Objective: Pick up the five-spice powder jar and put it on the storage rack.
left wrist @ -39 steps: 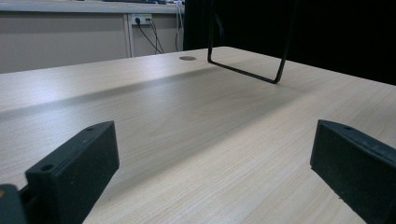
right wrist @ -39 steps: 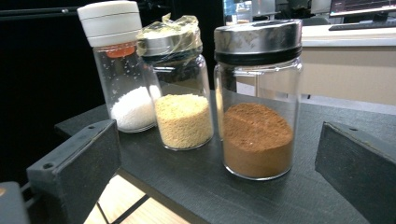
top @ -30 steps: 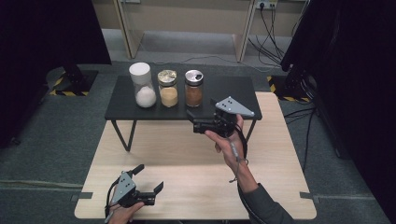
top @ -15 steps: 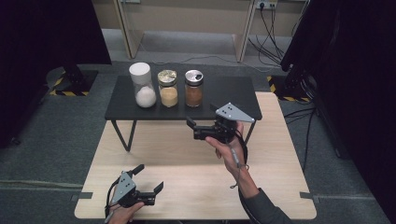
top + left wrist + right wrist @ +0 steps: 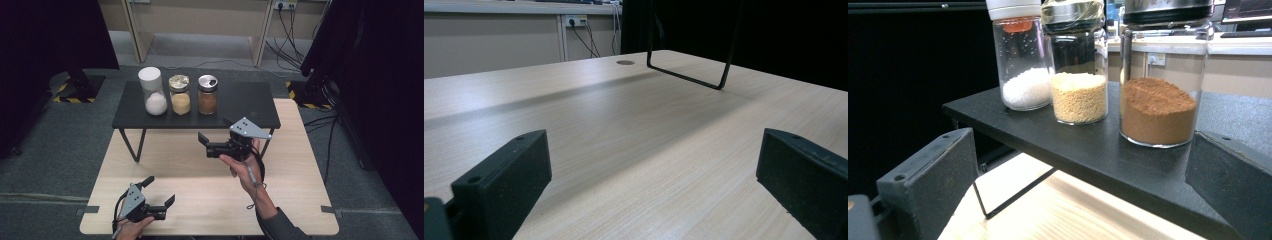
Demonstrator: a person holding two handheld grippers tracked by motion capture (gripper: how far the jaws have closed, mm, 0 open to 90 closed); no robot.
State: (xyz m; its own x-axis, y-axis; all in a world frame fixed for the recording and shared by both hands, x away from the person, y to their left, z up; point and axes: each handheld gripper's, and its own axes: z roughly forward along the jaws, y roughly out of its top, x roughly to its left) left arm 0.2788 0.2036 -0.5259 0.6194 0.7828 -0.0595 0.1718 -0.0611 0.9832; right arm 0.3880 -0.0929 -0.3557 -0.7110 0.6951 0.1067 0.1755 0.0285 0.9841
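- Right gripper (image 5: 212, 134) held in the air at the front edge of the black shelf (image 5: 240, 102), jaws spread wide, nothing between them.
- Three glass jars in a row on the shelf, beyond the fingertips: brown-powder jar (image 5: 207, 94) nearest, yellow-granule jar (image 5: 180, 95) next, white-lidded jar of white grains (image 5: 152, 91) farthest.
- In right gripper view: brown-powder jar (image 5: 1158, 75) ahead of the right-hand finger, yellow-granule jar (image 5: 1078, 65) ahead of the gap, white-grain jar (image 5: 1023, 57) toward the left-hand finger; all upright, apart from both fingers (image 5: 928, 185).
- Jars standing close together; touching or not, cannot tell.
- Left gripper (image 5: 161, 192) low over the near edge of the wooden table (image 5: 200, 200), well apart from the jars, jaws wide apart and empty.
- In left gripper view: bare tabletop (image 5: 634, 130) between the fingers (image 5: 504, 185); thin black shelf leg (image 5: 689, 77) standing on the wood farther ahead.
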